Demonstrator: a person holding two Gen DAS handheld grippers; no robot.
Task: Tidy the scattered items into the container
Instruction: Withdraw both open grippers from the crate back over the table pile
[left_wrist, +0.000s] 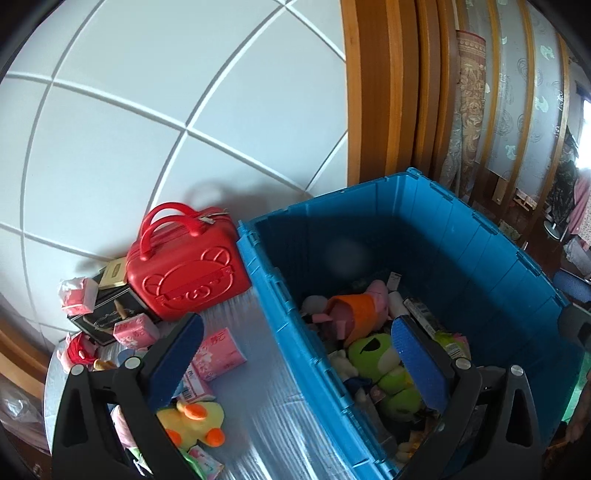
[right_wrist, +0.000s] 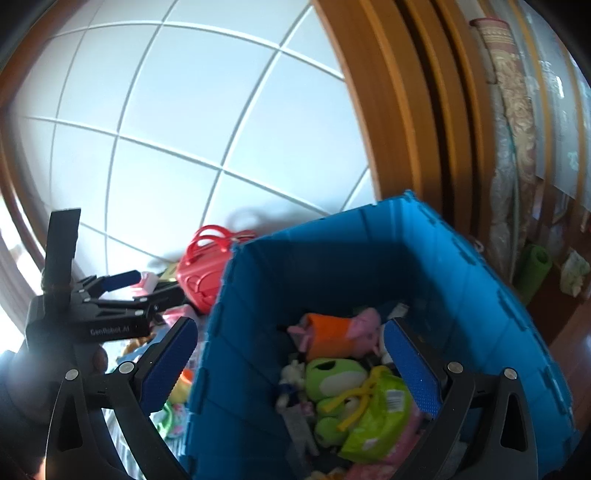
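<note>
The blue bin fills the right of the left wrist view, holding a green frog plush, an orange and pink pig plush and other toys. My left gripper is open and straddles the bin's left wall, with nothing gripped. Left of the bin lie a red case, pink tissue packs and a yellow duck. My right gripper hangs open over the bin, above the frog and a green packet. The left gripper shows at the left, open.
A dark box with small pink packs sits by the red case against the white tiled wall. A wooden door frame and a rolled mat stand behind the bin. A hand holds the left gripper.
</note>
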